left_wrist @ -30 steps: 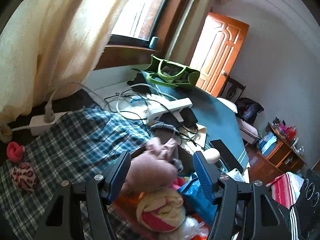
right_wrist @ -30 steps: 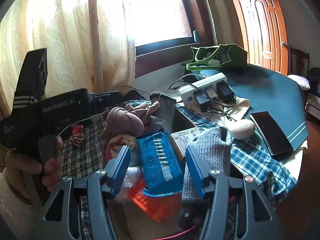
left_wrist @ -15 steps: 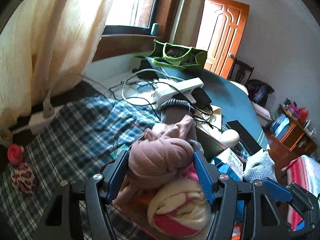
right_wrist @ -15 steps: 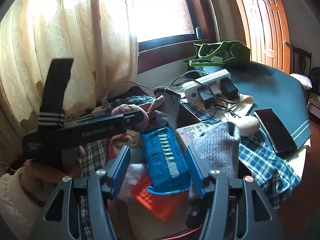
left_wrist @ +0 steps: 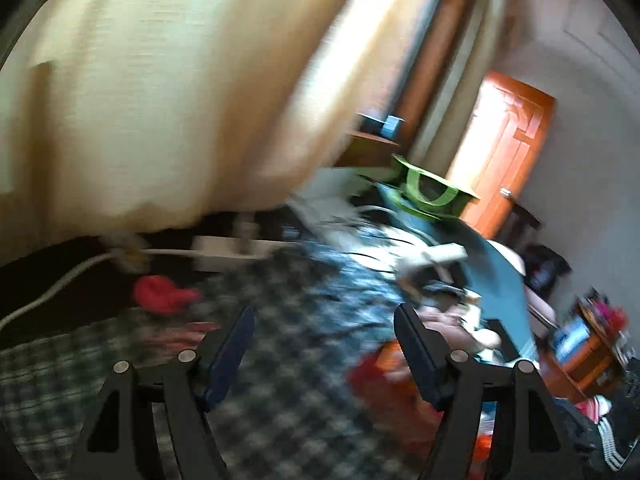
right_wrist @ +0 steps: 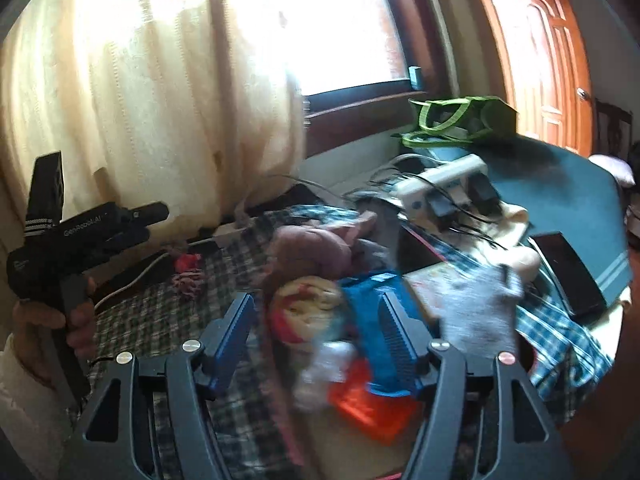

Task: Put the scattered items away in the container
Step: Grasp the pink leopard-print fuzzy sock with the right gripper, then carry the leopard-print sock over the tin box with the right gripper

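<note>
- Checked cloth (left_wrist: 304, 408) covers the table; container (right_wrist: 360, 404) brims with bundles
- left gripper (left_wrist: 324, 344), jaws just spreading, empty; likely heading for red item (left_wrist: 160, 294)
- right gripper (right_wrist: 316, 332) spread, empty

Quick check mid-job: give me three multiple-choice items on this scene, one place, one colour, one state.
1. Where is the green fabric bag?
A. at the far end of the teal-covered table
B. on the floor
C. inside the container

2. What colour is the ribbed plastic piece beside the grey knitted glove?
A. yellow
B. blue
C. white

3. How are the left tongs?
A. shut on a sock
B. shut on a phone
C. open, empty

Answers: A, it stands beyond the white power strip; B, plainly blue; C, the jaws have just been opening, only checked cloth behind the gap.
</note>
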The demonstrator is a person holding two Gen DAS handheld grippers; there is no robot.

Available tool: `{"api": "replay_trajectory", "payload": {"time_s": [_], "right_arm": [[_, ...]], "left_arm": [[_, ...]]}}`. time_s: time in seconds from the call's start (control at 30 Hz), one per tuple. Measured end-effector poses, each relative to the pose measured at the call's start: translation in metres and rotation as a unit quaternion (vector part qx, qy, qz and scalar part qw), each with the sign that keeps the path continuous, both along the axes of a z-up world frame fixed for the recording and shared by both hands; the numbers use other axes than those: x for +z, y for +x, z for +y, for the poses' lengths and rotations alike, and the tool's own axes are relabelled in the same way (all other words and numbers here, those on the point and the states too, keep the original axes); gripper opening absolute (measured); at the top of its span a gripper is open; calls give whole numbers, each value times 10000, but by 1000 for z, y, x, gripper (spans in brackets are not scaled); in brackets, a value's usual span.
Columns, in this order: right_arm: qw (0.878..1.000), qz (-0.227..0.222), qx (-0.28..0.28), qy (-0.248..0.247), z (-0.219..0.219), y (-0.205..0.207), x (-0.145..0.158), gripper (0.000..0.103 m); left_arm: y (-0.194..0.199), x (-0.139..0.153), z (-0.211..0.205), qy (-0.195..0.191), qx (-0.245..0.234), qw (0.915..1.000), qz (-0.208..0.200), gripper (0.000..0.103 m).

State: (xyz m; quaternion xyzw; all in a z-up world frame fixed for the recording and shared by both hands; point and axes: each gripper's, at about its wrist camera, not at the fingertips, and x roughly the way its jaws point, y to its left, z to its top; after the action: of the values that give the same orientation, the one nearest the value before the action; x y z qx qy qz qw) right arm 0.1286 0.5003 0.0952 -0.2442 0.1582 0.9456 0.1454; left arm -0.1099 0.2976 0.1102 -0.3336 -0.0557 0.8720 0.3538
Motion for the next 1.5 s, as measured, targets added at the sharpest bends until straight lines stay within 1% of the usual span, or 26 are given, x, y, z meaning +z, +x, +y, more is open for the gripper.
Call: {"api": "replay_trajectory", "payload": {"time_s": [0.1,0.17,0.33,0.47,0.53,0.67,0.77,0.87,1.0,1.07,1.17,1.27,1.3,1.33,1.43,1.5], "right_arm": [[9993,-17,361,76,-23,-19,8,70],[9980,-44,622,113,-38,-34,14,72],[9930,-302,1139,97,-77,-82,15,72],[9864,-690,1488,-84,-103,-134,1,72],[9843,-882,1519,-148,-107,-156,-10,72],[9817,-1282,1392,-214,-114,-208,-37,72],[9802,-1489,1286,-244,-114,-241,-56,72],[9783,-1605,1265,-340,-113,-267,-72,72],[9757,-1774,1220,-405,-113,-286,-88,72],[9748,-1782,1248,-485,-111,-291,-95,72],[9733,-1796,1323,-537,-110,-296,-98,72],[9719,-1831,1396,-488,-113,-296,-99,71],[9716,-1818,1433,-494,-114,-295,-98,68],[9713,-1804,1470,-500,-116,-295,-98,56],[9723,-1782,1469,-372,-122,-290,-92,51],[9737,-1686,1490,-371,-124,-284,-85,50]], "left_arm": [[-15,-5,-39,-143,473,9988,-65,74],[-20,-11,-59,-186,673,9975,-125,74],[-30,-27,-96,-246,947,9950,-220,74],[-38,-39,-118,-204,1143,9929,-274,74],[-41,-44,-129,-140,1217,9920,-312,74],[-50,-56,-143,33,1278,9908,-451,74],[-58,-65,-150,28,1375,9887,-602,74],[-64,-69,-157,83,1482,9862,-728,74],[-68,-72,-159,94,1526,9852,-772,74],[-68,-74,-158,60,1520,9853,-782,74],[-69,-79,-153,-30,1485,9855,-816,74],[-68,-85,-145,-124,1421,9860,-868,74],[-68,-86,-143,-143,1400,9863,-859,74],[-67,-86,-142,-161,1380,9867,-846,74],[-65,-85,-140,-169,1359,9873,-811,74],[-66,-85,-140,-163,1349,9873,-823,74]]}}
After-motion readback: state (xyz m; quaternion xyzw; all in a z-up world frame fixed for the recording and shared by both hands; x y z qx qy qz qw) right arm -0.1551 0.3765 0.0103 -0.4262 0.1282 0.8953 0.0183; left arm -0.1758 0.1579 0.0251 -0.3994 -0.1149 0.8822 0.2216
